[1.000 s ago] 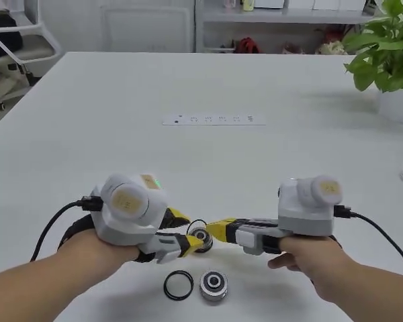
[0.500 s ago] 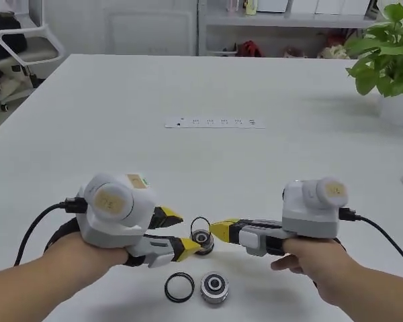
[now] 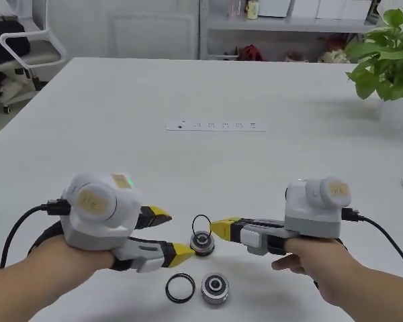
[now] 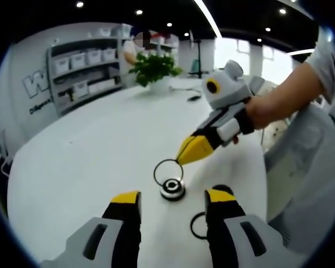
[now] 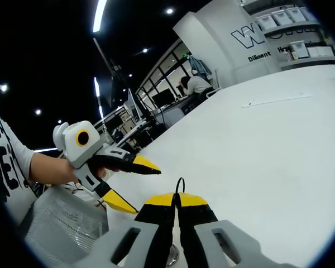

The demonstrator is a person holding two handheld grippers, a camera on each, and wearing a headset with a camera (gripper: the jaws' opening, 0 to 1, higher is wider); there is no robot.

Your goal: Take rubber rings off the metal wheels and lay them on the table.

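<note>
While your right gripper (image 3: 219, 229) pinches rubber ring (image 3: 201, 224) between closed tips, ring stands upright just ahead of them, lower edge on metal wheel (image 3: 201, 242). Your left gripper (image 3: 170, 234) gapes wide, wheel straight ahead just beyond its tips: likely hand to pin wheel as ring lifts.

My head view looks forward and down across the desk (image 3: 255, 87) from above, with the near edge at 6 o'clock. The left gripper view rides low and close over the desk and faces the right claw (image 4: 185, 155), which enters from 1 o'clock. The right gripper view faces the left claw (image 5: 146, 191), which enters from 9 o'clock. All three views share the rubber ring (image 3: 201, 223).
</note>
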